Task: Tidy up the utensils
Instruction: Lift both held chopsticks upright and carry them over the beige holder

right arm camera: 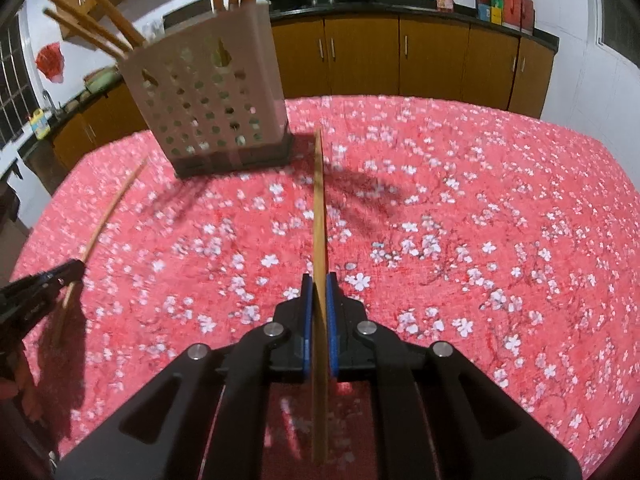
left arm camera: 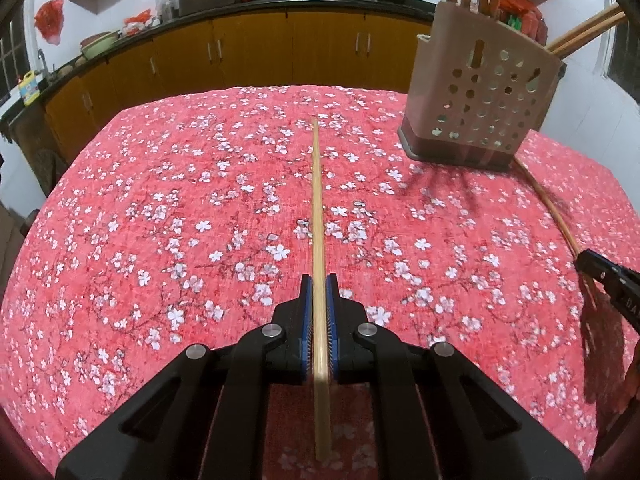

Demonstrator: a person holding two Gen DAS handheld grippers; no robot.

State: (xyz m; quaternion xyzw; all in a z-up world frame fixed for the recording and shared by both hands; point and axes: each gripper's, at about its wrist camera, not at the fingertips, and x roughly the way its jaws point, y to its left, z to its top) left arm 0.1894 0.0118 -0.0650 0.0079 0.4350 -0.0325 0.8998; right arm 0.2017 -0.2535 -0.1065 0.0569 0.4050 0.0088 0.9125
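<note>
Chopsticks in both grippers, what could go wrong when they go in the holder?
The left gripper and right gripper each pinch one chopstick near one end, so the long free end could swing or slip. The holder already holds several leaning chopsticks; a new one might bump them or tip the holder on the soft tablecloth.

The left gripper (left arm camera: 319, 292) points steeply down at the table (left arm camera: 160, 220), jaws clamped on a chopstick (left arm camera: 318, 208). The right gripper (right arm camera: 319, 290), beside it over the table, angles down alike, jaws clamped on another chopstick (right arm camera: 319, 208).
</note>
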